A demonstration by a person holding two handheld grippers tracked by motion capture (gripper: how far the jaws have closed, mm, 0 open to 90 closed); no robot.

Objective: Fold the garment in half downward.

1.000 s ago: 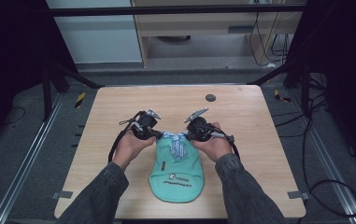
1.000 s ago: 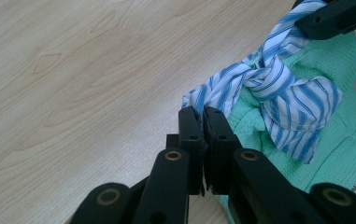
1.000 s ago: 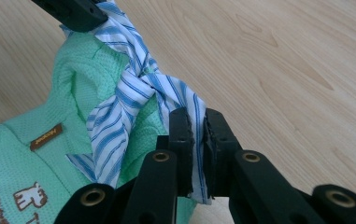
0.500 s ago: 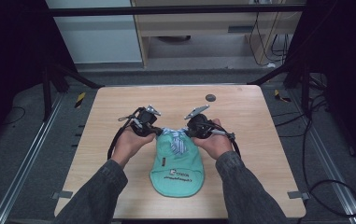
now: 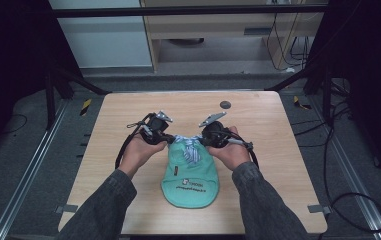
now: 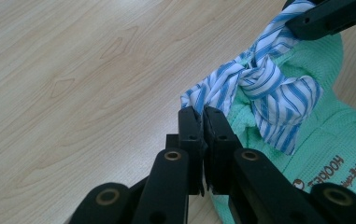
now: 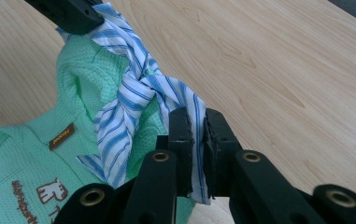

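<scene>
A mint-green knitted garment (image 5: 190, 175) with a printed logo lies flat on the wooden table (image 5: 283, 150), between the person's hands. At its top edge, blue-and-white striped ties (image 5: 187, 148) are crossed into a loose knot (image 6: 259, 77). My left gripper (image 5: 169, 140) is shut on one striped end (image 6: 199, 95), low over the table. My right gripper (image 5: 201, 141) is shut on the other striped end (image 7: 198, 116). In the left gripper view the green garment (image 6: 334, 140) lies to the right, and the right gripper's jaw holds its end at the top right. The knot (image 7: 138, 77) sits above the garment (image 7: 26, 154).
A small dark round object (image 5: 224, 104) lies on the table near its far edge, right of centre. Bare wood stretches to both sides of the hands. Black frame bars and cables surround the table.
Both grippers keep their hold on the striped ends and have hardly moved. The garment has slid slightly away from the person.
</scene>
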